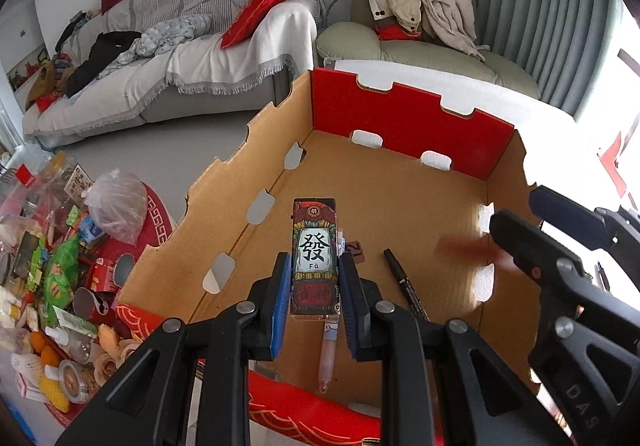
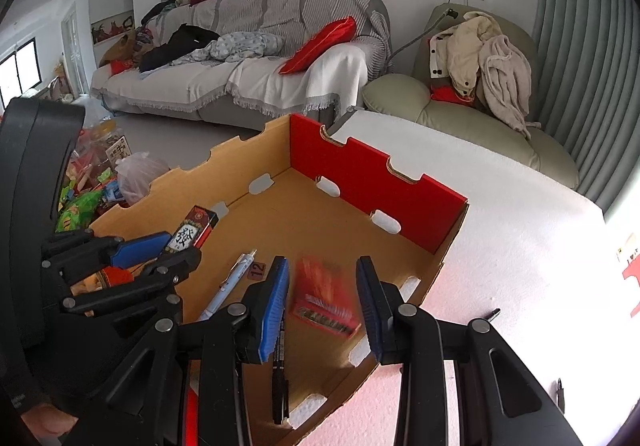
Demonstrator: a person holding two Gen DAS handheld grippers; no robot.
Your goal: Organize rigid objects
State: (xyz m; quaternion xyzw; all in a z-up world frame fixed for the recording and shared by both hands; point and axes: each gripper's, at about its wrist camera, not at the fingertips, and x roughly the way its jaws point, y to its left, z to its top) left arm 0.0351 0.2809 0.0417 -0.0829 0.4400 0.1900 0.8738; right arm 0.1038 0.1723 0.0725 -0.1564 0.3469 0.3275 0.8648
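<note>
**Left gripper clamped on mahjong-print box over cardboard tray; right gripper spread, red pack blurred between its fingers**

Left gripper (image 1: 315,288) fingers are closed on a narrow box (image 1: 315,256) with a black/red print, a white panel with a black character and "Fà" under it. The box is held above the floor of the cardboard tray (image 1: 400,182), near the tray's front edge.

Right gripper (image 2: 323,302) fingers are wide apart, touching nothing. A red pack (image 2: 324,296) sits between them, motion-blurred, over the tray floor (image 2: 312,206); can't tell if it's resting there.

On the tray floor: a light blue pen (image 1: 328,350) directly under the held box, a black marker (image 1: 404,284) to its right, and a small tag (image 2: 256,270) marked "12" beside the pen tip.

The tray has a red back wall with notched edges and slot cutouts. Left of the tray is a snack pile (image 1: 60,278); behind it are a sofa (image 1: 192,46) and an armchair (image 1: 420,42).
</note>
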